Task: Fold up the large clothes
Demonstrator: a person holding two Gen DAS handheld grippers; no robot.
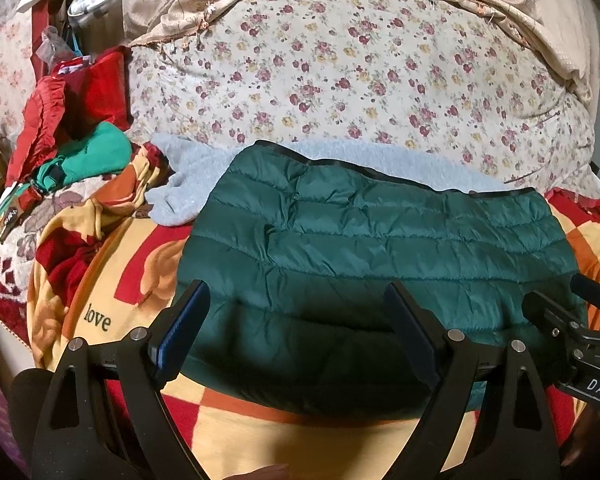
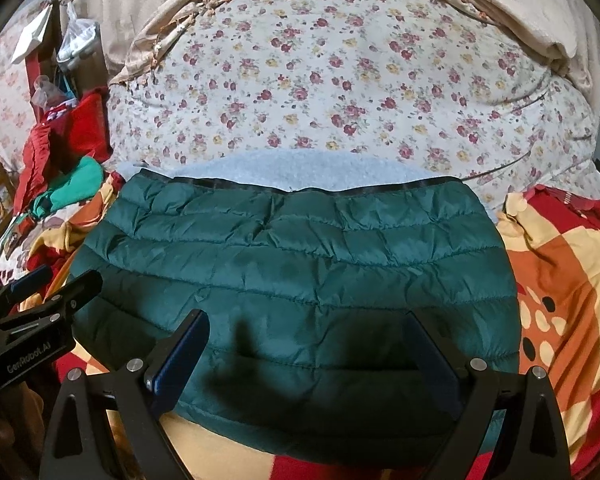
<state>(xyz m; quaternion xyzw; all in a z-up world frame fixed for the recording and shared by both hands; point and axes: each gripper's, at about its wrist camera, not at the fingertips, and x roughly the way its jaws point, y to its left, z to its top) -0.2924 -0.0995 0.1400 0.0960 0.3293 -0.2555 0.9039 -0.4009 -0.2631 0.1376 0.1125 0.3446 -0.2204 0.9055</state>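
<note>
A dark green quilted puffer jacket (image 1: 380, 240) lies folded into a flat block on the patterned blanket; it also shows in the right wrist view (image 2: 300, 264). A light blue fleece garment (image 1: 188, 184) lies under its far edge and shows in the right wrist view (image 2: 284, 168). My left gripper (image 1: 296, 320) is open and empty, held above the jacket's near left part. My right gripper (image 2: 306, 344) is open and empty above the jacket's near middle. Each gripper's side shows in the other's view: the right one (image 1: 572, 332), the left one (image 2: 40, 312).
A red, yellow and orange blanket (image 1: 112, 280) covers the bed. A floral quilt (image 1: 340, 72) rises behind. A pile of red and green clothes (image 1: 80, 148) sits at the left. Beige fringed cloth (image 1: 500, 8) drapes along the back.
</note>
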